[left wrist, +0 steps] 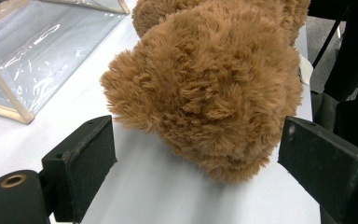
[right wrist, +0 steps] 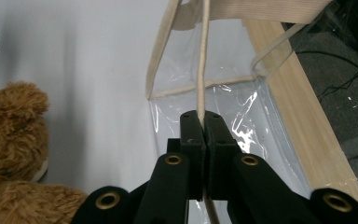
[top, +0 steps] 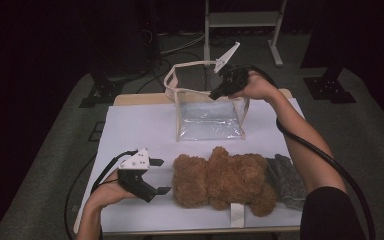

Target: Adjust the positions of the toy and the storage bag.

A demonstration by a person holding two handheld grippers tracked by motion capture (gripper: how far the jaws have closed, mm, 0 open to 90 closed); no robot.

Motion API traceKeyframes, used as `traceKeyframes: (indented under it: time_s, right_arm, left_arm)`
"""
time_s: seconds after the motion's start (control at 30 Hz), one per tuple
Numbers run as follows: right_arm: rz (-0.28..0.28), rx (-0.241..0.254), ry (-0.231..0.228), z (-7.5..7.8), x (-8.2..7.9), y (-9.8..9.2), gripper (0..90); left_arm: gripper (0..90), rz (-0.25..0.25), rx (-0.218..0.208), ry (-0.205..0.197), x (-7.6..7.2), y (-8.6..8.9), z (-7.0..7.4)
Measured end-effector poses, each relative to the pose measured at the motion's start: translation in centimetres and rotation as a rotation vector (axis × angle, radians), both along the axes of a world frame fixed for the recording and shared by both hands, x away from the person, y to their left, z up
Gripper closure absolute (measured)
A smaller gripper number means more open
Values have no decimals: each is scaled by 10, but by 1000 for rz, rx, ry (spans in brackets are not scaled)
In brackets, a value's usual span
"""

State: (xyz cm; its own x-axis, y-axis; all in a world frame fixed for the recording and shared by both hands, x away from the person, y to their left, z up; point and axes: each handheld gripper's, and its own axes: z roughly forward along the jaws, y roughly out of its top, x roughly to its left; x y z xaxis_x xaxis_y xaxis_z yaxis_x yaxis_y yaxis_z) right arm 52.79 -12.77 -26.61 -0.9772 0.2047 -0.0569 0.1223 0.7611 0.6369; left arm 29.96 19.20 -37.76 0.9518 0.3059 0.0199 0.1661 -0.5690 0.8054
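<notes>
Brown plush dominates the lower centre of the high view, where the teddy bear (top: 222, 181) lies flat on the white table (top: 135, 130), well short of going anywhere yet. Up in the upper centre of that frame stands the clear bag (top: 207, 107) with its cream trim, mouth open, nothing visible inside it. The right gripper (top: 214, 93) sits at the bag's top edge at centre right, and the right gripper view settles it: the two black jaws are pressed together on the cream rim (right wrist: 200, 70), which runs straight up out of them. So the bag is pinned and held open, and that part of the job looks done. Over at lower left, the left gripper (top: 159, 176) hovers just beside the bear's rounded end, jaws spread wide. In the left gripper view the fur bulges between the two black pads (left wrist: 91, 156) with daylight on both sides, nothing squeezing yet. My read: the grab on the bear, the lift and the drop into the bag are all still to come. A grey cloth (top: 286, 180) lies against the bear at lower right.
</notes>
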Motion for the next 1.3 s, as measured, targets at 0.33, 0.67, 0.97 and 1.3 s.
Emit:
traceKeyframes:
  time_s: [0.33,0.67,0.97,1.3]
  right_arm:
    - [20,9,-3,-2,-24,-6,872]
    - [60,13,-7,-4,-60,-15,871]
    - [111,8,-14,-2,-92,-18,871]
    - [138,21,1,-4,-109,-19,870]
  left_arm:
    - [98,-13,2,-4,-2,-2,2]
    - [98,-20,6,0,-3,-4,1]
    - [97,-26,5,-6,-5,-6,2]
    - [97,-31,8,-11,-5,-6,3]
